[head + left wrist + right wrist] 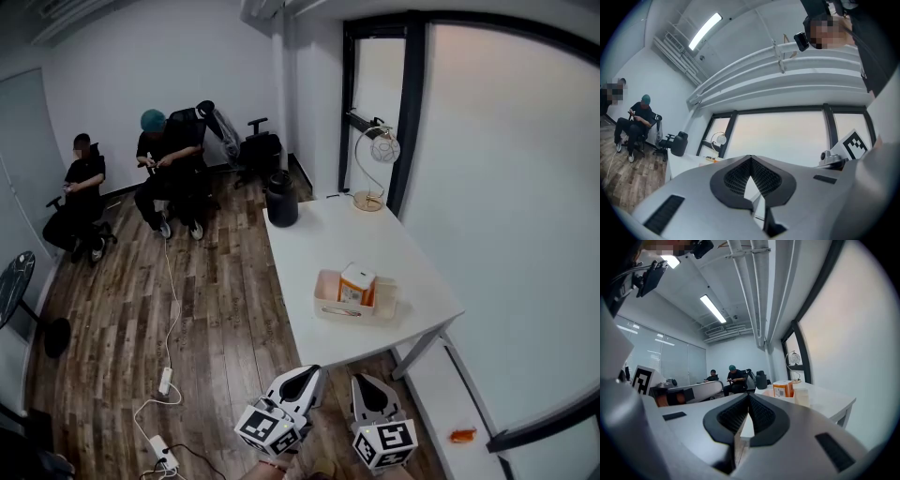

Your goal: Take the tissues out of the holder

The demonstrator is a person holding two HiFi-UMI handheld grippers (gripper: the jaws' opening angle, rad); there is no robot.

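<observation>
The tissue pack (pixel 357 283), orange and white, stands upright in the holder (pixel 325 298), a shallow pale tray near the near end of the white table (pixel 319 234). It reaches well above the tray's rim. It looks light and soft, so a hard squeeze would probably crush it more than grip it, and the glossy wrapper may slip. The best hold is likely on the exposed upper part, across its narrow sides and above the rim, with a straight upward lift. The tray also looks light (it could ride up with the pack), so steadying its rim with the other tool seems wise. Both tongs are clenched and carry nothing. The left gripper (pixel 309 375) and the right gripper (pixel 364 382) hang side by side over the wooden floor (pixel 216 309), short of the table's near edge and well apart from the holder. Their own views show the ribbed pads meeting at the tips with nothing between them. The path to the tray looks free. A black jug (pixel 281 200) and a lamp (pixel 373 164) stand at the table's far end, well away. A cable (pixel 169 319) trails across the floor to the left, and two seated people (pixel 173 159) are at the back of the room.
</observation>
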